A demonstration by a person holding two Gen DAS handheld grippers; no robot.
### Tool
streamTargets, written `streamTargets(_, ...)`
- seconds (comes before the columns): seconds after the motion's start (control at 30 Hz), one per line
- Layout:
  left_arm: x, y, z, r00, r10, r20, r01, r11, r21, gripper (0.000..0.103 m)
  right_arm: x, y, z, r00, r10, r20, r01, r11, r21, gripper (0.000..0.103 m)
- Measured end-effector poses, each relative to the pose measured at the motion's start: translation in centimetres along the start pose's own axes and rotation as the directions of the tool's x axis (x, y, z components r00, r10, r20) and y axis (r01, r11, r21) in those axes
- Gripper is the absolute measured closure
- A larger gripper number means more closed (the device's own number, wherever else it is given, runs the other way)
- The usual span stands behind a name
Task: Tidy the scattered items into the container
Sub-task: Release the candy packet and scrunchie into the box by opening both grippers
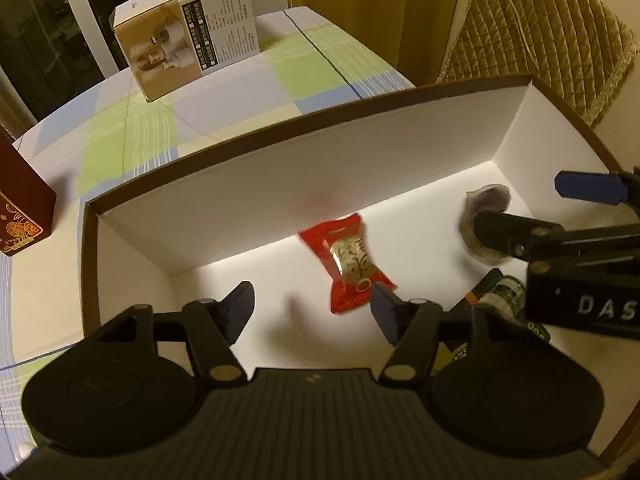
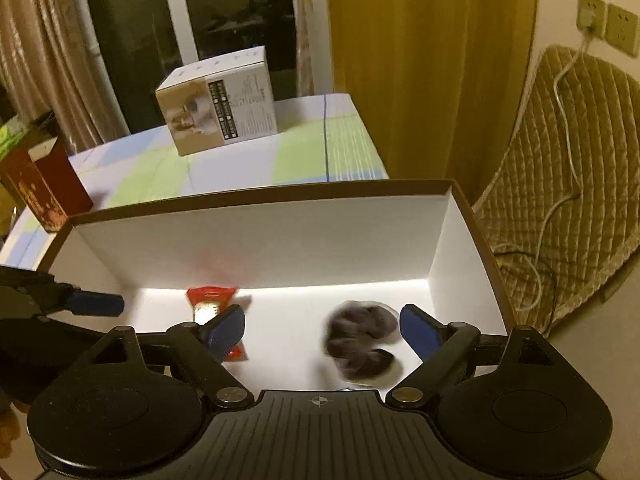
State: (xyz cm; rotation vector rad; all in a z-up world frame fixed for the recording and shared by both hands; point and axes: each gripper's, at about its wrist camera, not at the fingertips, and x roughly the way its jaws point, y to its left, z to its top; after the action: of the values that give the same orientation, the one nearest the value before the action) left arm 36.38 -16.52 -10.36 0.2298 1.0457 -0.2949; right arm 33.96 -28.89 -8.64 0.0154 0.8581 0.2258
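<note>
Container [image 1: 280, 168] holds the red packet [image 1: 350, 266]; your left gripper [image 1: 312, 308] and right gripper [image 2: 322, 330] hang open and empty, likely after release.

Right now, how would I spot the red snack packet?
Find the big white-lined box on the checked tablecloth. On its floor, near the middle, lies the red packet. It is flat and bright red with a gold label, unlike the dark round pouch further right.

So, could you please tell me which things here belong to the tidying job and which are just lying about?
Job:
white brown-rimmed cardboard container
red foil snack packet
clear packet of dark dried fruit
dark green bottle

Lying about:
beige printed product carton
dark red gold-patterned box
</note>
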Motion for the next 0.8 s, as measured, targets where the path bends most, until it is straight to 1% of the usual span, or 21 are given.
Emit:
streamTargets(0.1,-0.4,-0.1,0.0,1.0,0.008,0.006,-0.008,1.0,0.004,0.034,-0.3,-0.1,0.0,1.0,-0.017,0.002,0.017,1.0,-0.012,0.013)
streamTargets(0.2,-0.9,-0.1,-0.1,1.0,0.017,0.011,-0.018,1.0,0.008,0.033,-0.7,-0.5,-0.2,1.0,-0.017,-0.001,0.017,1.0,0.007,0.013)
streamTargets(0.43,-2.2,0.2,-0.3,0.999,0.029,0.017,-0.029,1.0,-0.011,0.029,-1.8,-1.1,-0.5,1.0,-0.019,-0.01,0.019,1.0,0.012,0.013)
streamTargets(0.6,-3.7,0.3,-0.6,0.999,0.037,0.03,-0.036,0.999,-0.035,0.02,-2.9,-1.1,-1.3,1.0,-0.01,-0.003,0.01,1.0,0.009,0.013)
streamTargets(0.67,-4.4,0.3,-0.8,0.999,0.035,0.036,-0.033,0.999,-0.042,0.018,-3.5,-1.0,-1.7,1.0,-0.01,0.006,0.01,1.0,0.004,0.007)
streamTargets(0.7,-4.8,0.2,-1.0,0.999,0.035,0.04,-0.033,0.998,-0.046,0.016,-3.9,-1.0,-1.9,1.0,-0.013,0.022,0.013,1.0,0.002,0.0)
streamTargets(0.8,-6.1,0.1,-1.6,0.997,0.043,0.057,-0.04,0.997,-0.058,0.013,-5.5,-0.7,-2.4,0.997,0.011,0.08,-0.011,1.0,-0.005,0.0)
